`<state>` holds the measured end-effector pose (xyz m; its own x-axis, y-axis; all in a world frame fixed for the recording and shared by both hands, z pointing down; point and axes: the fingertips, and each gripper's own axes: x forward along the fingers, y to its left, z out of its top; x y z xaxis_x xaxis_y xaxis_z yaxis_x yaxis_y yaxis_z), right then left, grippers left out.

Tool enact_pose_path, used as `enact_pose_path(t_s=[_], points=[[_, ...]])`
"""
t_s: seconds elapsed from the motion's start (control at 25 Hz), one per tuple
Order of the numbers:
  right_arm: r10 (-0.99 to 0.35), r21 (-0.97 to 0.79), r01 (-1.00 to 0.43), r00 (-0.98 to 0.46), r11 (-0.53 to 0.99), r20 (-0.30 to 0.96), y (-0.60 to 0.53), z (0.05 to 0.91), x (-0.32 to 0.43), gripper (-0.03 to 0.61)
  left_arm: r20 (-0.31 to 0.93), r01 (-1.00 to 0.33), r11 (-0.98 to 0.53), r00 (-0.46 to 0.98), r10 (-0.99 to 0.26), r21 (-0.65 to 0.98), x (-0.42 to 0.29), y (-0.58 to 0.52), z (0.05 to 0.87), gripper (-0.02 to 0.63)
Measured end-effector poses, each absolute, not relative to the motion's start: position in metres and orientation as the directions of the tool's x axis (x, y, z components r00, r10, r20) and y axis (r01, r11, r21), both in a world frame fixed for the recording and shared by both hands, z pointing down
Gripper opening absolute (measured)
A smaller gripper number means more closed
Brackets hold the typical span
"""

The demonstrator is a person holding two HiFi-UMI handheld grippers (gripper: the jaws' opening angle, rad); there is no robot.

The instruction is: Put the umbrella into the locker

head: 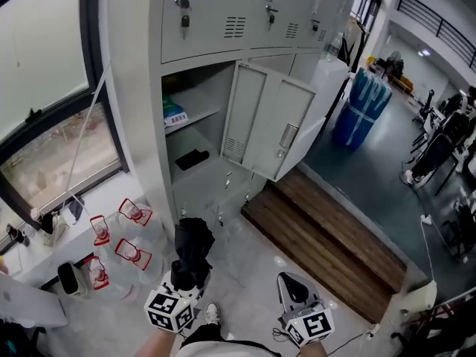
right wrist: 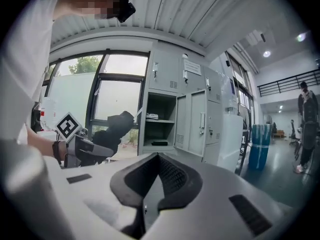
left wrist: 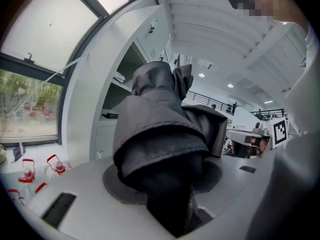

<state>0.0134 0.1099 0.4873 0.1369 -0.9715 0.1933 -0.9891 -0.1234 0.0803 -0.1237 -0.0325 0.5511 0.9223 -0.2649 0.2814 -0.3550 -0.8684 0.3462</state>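
The step in hand is the carry, with nothing yet stowed. The grey locker bank [head: 134, 88] fills the upper part of the head view. One door [head: 264, 121] stands swung out to the right, exposing a compartment divided by a shelf [head: 195, 114]. We judge the approach only partly made, since the folded black umbrella [head: 192, 245] sits low in that view, well apart from the opening and over the pale floor. The left gripper [head: 186, 280] pinches the umbrella near its lower end, and the bundle stands roughly upright out of the jaws (in the left gripper view the cloth fills the whole gap between them). The right gripper [head: 294, 287] carries nothing; its jaws meet at the tips, and its own view looks across at the open compartment. A small packet [head: 175, 115] lies on the shelf, and a flat black object [head: 192, 158] lies on the floor of the space below. The next move, in our judgement, calls for bringing the umbrella up to the opening, clear of the open door, and tipping it into whichever space takes its length. The lower space looks taller, though the black object occupies part of it.
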Motion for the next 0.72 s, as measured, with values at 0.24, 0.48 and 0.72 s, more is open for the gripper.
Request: enact_pose_path(t_s=[0.24, 0.48, 0.72], points=[[-0.951, 0.069, -0.987, 0.162, -0.149, 0.265, 0.078, 0.505, 0.048, 0.017, 0.297, -0.341, -0.844, 0.927, -0.229, 0.413, -0.089, -0.071, 0.565, 0.198], [-0.966, 0.070, -0.994, 0.095, -0.081, 0.239, 0.035, 0.501, 0.066, 0.017, 0.360, -0.346, -0.824, 0.914, -0.188, 0.449, -0.071, -0.073, 0.583, 0.198], [-0.982, 0.061, -0.998, -0.017, 0.029, 0.189, -0.017, 0.495, 0.091, 0.017, 0.381, -0.414, -0.793, 0.890, -0.251, 0.446, -0.052, -0.093, 0.582, 0.198]])
